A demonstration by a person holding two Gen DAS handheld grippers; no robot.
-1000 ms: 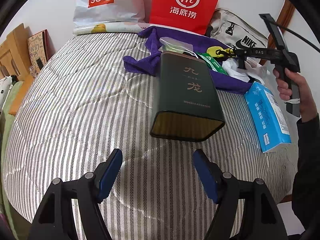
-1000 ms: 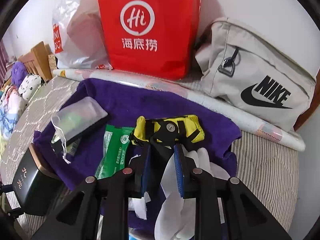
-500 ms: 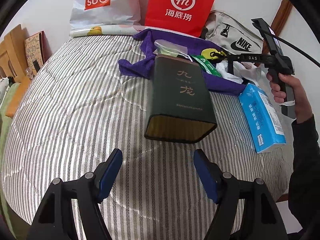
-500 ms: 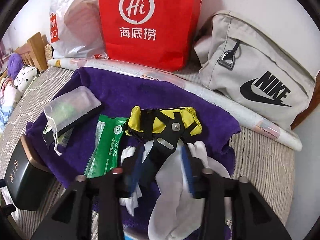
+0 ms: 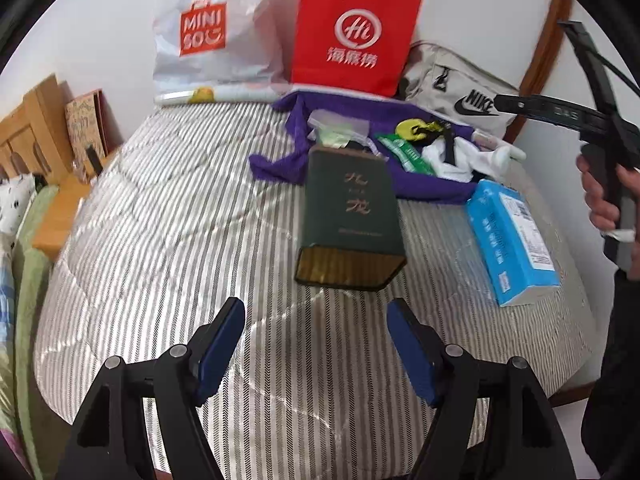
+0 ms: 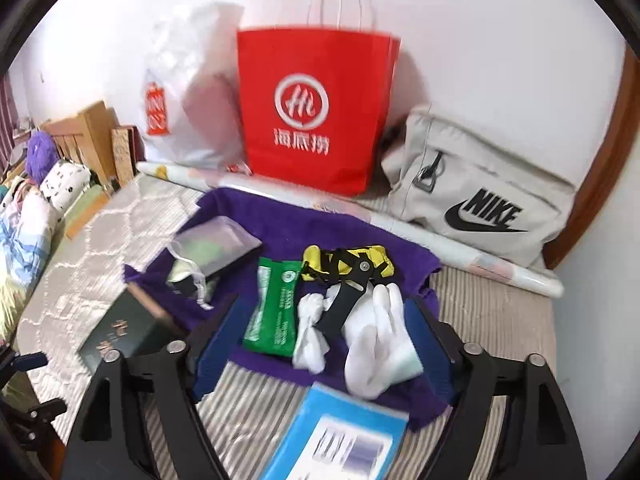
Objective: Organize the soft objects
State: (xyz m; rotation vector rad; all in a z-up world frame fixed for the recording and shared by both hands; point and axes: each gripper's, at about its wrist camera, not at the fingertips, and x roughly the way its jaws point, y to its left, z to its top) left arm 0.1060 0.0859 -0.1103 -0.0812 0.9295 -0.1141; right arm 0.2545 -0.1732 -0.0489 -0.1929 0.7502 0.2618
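Fingers (image 6: pixel 208 344) opening, two white gloves (image 6: pixel 376 344), one purple towel (image 6: pixel 280 220)

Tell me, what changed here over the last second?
The right tongs let go of the yellow-and-black strap item, are opening and have pulled back above the purple towel. The item stays there beside the white gloves. The left tongs remain open and empty before the dark green box.

green box (image 5: pixel 352 216) on striped bed (image 5: pixel 160 220), purple towel (image 5: pixel 420 184) behind

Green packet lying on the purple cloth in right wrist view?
Yes, the green packet lies flat on the purple cloth, beside the white gloves.
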